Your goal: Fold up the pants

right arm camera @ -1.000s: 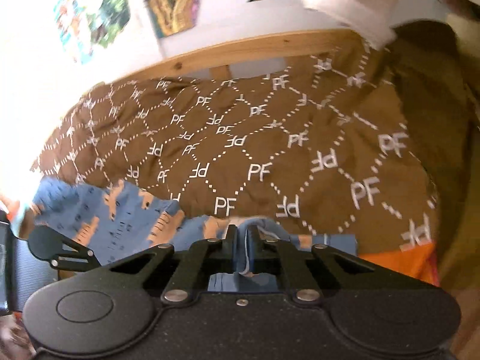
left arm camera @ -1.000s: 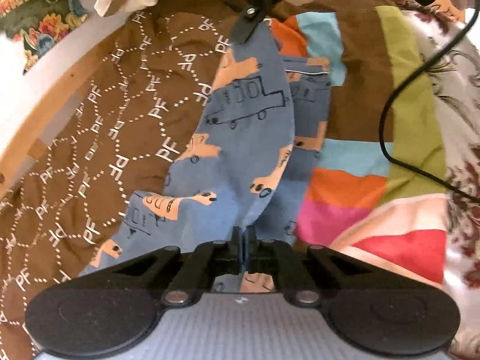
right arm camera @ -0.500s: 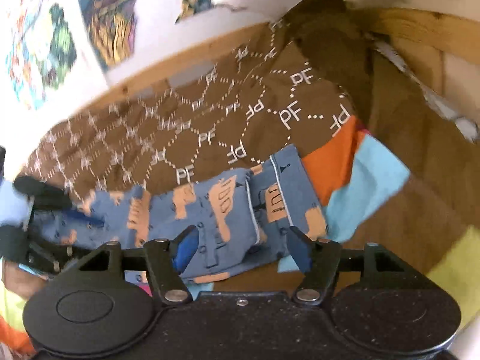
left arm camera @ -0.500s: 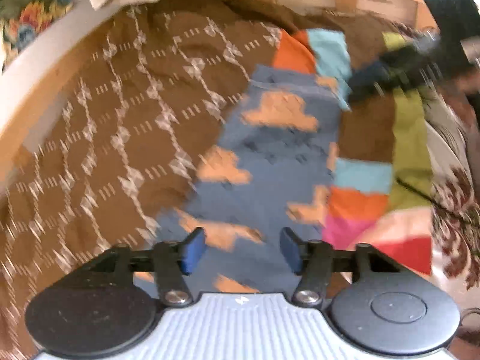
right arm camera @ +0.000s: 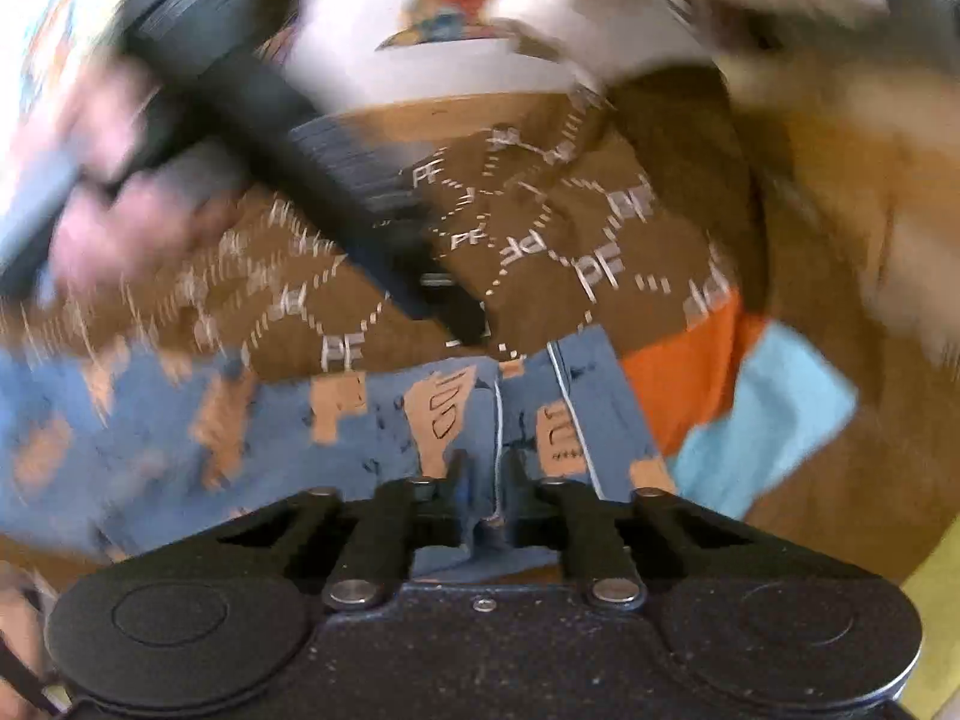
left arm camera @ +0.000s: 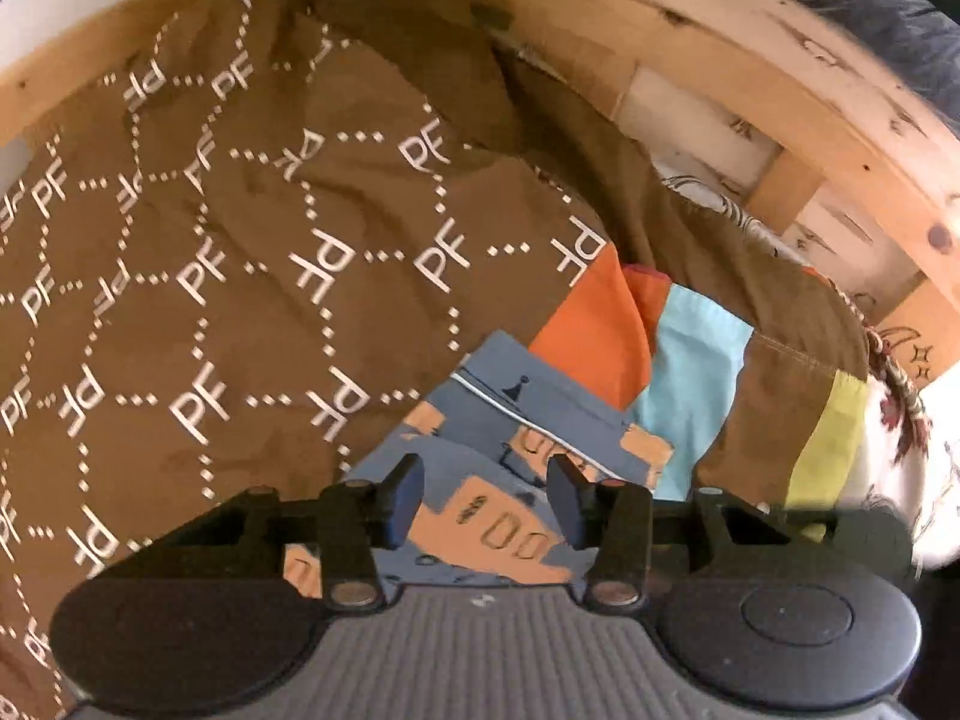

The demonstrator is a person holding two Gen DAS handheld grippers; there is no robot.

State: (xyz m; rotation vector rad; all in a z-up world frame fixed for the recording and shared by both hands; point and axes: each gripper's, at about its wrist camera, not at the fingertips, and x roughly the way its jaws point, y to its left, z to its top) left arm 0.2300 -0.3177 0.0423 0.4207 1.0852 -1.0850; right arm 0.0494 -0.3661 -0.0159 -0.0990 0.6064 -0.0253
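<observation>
The pants [left arm camera: 510,480] are small, blue, with orange vehicle prints, and lie folded lengthwise on the bedspread. In the left wrist view my left gripper [left arm camera: 486,501] is open just above their waistband end, holding nothing. In the right wrist view the pants [right arm camera: 240,438] stretch left across the bed. My right gripper [right arm camera: 486,480] is closed on a fold of the pants at the waistband edge with the white piping. The left gripper [right arm camera: 456,312] also shows there, blurred, above the pants with the hand holding it.
The brown quilt [left arm camera: 210,276] with white PF lettering covers the bed's left part. Patchwork in orange [left arm camera: 594,336], light blue and yellow-green lies to the right. A wooden bed frame [left arm camera: 810,138] runs along the far edge. White cloth [right arm camera: 660,0] hangs over the rail.
Both grippers let go of the pants, which dropped flat on the bed. The left gripper then moved to the waistband end and stays open. The right gripper has shut again on the waistband edge.
</observation>
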